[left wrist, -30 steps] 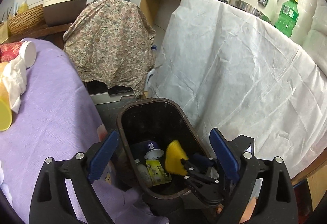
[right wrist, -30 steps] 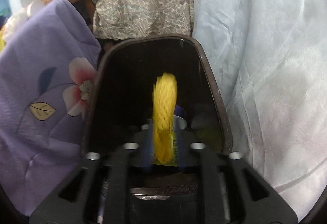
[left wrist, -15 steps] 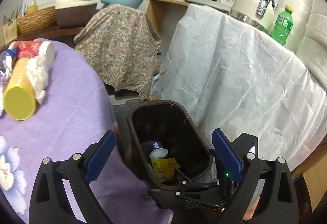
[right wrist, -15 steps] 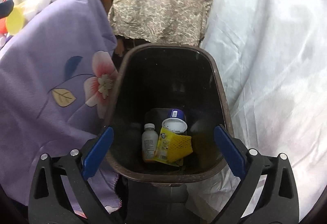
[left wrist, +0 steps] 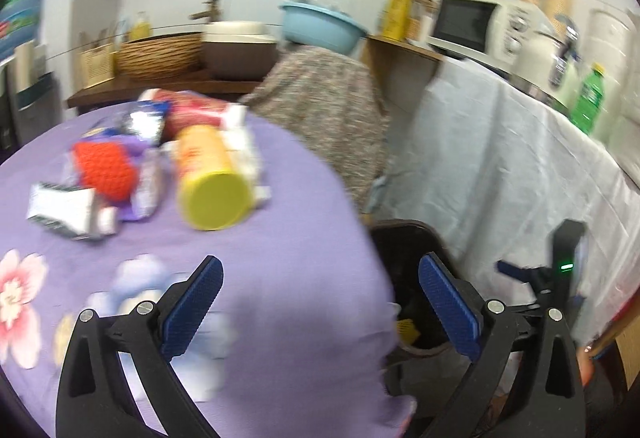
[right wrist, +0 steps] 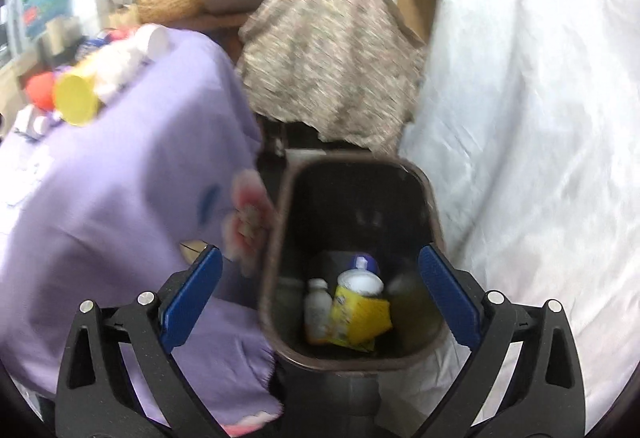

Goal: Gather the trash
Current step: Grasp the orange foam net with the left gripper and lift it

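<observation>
A dark trash bin [right wrist: 352,174] stands on the floor between a purple-clothed table and a white-draped counter. Inside lie a yellow mesh sponge [right wrist: 366,316], a small white bottle [right wrist: 316,310] and a white-capped container [right wrist: 360,280]. My right gripper [right wrist: 320,296] is open and empty above the bin. My left gripper [left wrist: 320,304] is open and empty over the table edge. On the table lie a yellow-lidded can [left wrist: 208,176], a red mesh sponge [left wrist: 106,168], crumpled tissue [left wrist: 244,150] and wrappers [left wrist: 66,212].
The purple floral tablecloth [left wrist: 280,238] hangs beside the bin [left wrist: 408,238]. A patterned cloth [right wrist: 332,50] covers something behind it. The white-draped counter [left wrist: 500,158] holds a microwave [left wrist: 472,26], a kettle and a green bottle [left wrist: 586,98].
The right gripper opened and dropped the yellow sponge into the bin, then drew back. The left gripper swung left and up, bringing the trash on the table into view.
</observation>
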